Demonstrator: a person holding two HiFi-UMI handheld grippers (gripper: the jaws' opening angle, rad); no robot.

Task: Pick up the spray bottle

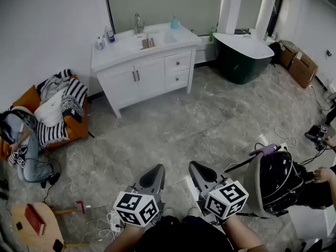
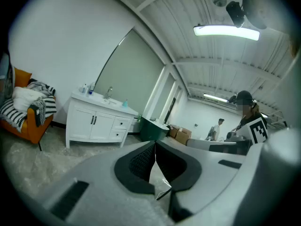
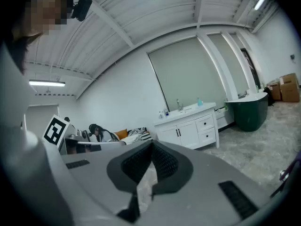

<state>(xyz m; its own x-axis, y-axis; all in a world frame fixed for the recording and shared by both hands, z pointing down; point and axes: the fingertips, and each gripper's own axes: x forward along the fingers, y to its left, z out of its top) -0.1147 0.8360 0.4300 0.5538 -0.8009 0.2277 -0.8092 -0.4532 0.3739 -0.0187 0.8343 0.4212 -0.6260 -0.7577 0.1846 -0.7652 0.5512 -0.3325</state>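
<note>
A white vanity (image 1: 149,70) stands across the room against the far wall. On its top a small teal bottle (image 1: 174,22) with a nozzle stands at the right back corner, and two small bottles (image 1: 105,37) stand at the left end. From here I cannot tell which of them is a spray bottle. The teal bottle (image 2: 125,103) also shows far off in the left gripper view, and again as the teal bottle (image 3: 199,101) in the right gripper view. My left gripper (image 1: 157,170) and right gripper (image 1: 195,167) are held side by side low in front of me, both shut and empty, far from the vanity.
A dark green bathtub (image 1: 242,56) stands right of the vanity, with cardboard boxes (image 1: 298,62) beyond it. An orange armchair (image 1: 60,112) piled with clothes is at the left, a seated person (image 1: 22,143) beside it. Another person (image 1: 278,182) crouches close at my right. Cables lie on the floor.
</note>
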